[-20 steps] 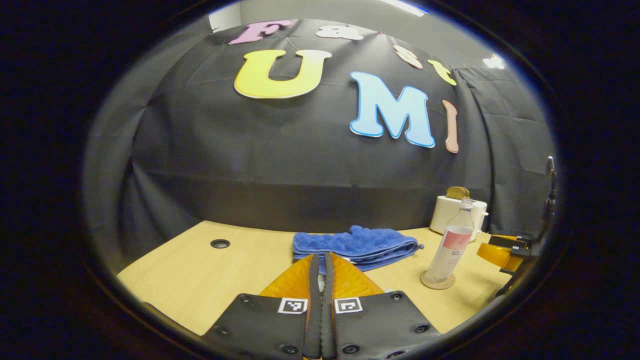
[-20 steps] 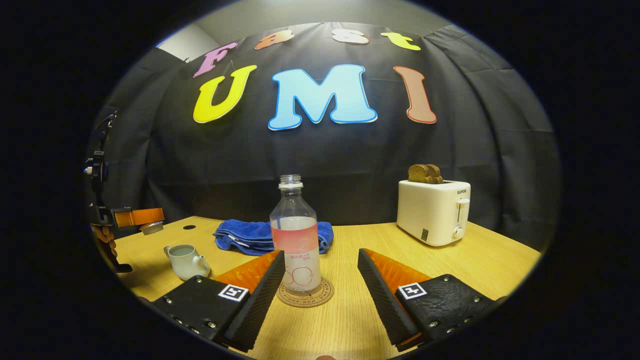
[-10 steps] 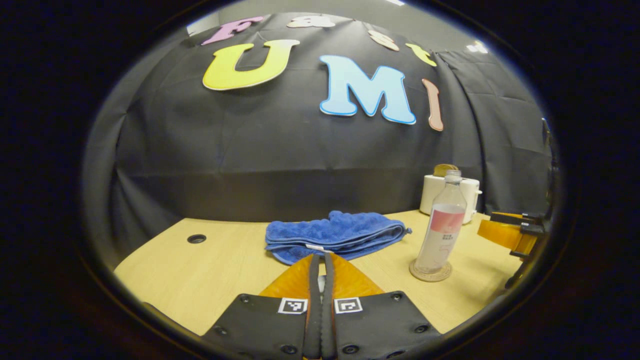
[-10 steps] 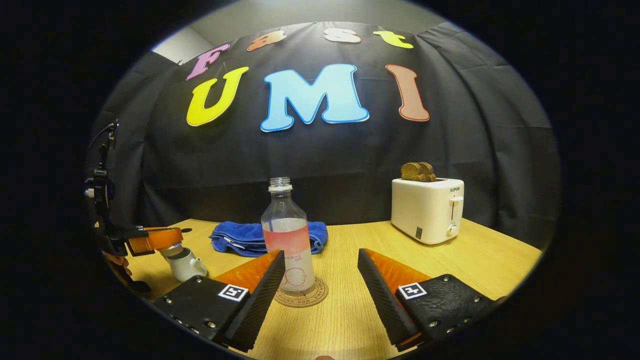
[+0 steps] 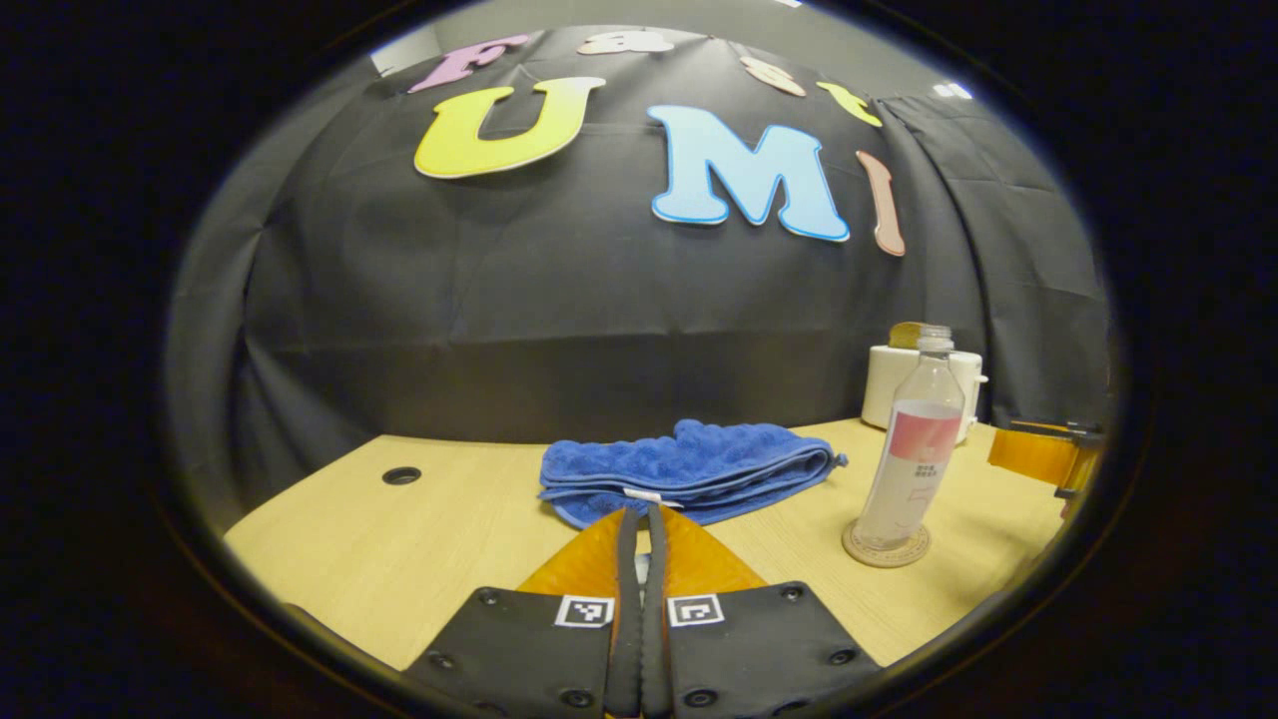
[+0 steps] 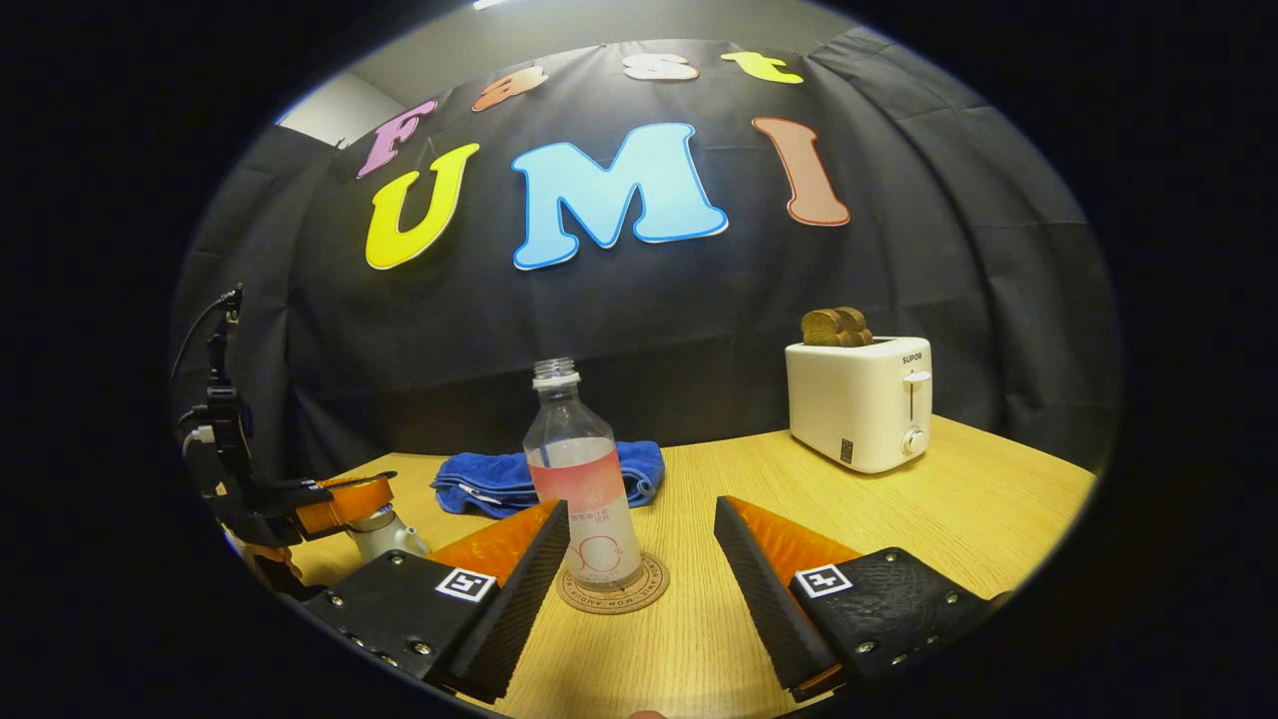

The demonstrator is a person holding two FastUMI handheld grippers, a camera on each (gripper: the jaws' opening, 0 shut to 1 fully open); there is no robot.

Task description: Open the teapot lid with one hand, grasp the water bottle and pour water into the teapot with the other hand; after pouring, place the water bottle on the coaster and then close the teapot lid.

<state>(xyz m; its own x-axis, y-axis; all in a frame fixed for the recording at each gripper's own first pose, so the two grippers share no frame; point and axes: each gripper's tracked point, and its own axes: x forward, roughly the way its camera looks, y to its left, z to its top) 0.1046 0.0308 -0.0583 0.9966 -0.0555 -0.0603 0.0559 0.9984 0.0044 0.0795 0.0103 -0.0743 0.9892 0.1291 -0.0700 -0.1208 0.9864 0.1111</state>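
A wooden table (image 6: pixel 899 499) spans the lower half of the right gripper view. A white toaster (image 6: pixel 861 399) stands right of centre, a blue towel (image 6: pixel 499 479) left of centre. The water bottle (image 6: pixel 584 489) stands uncapped on its coaster (image 6: pixel 614 589), mid-frame. The right gripper (image 6: pixel 639 559) is spread wide, empty. At lower left the left gripper (image 6: pixel 349 499) sits over the teapot (image 6: pixel 389 539) (the lid is hidden); in its own view its fingers (image 5: pixel 627 559) look pressed together, whether on anything I cannot tell.

Blue towel (image 5: pixel 689 471), white toaster (image 6: pixel 861 402), pink-labelled bottle (image 6: pixel 584 479).
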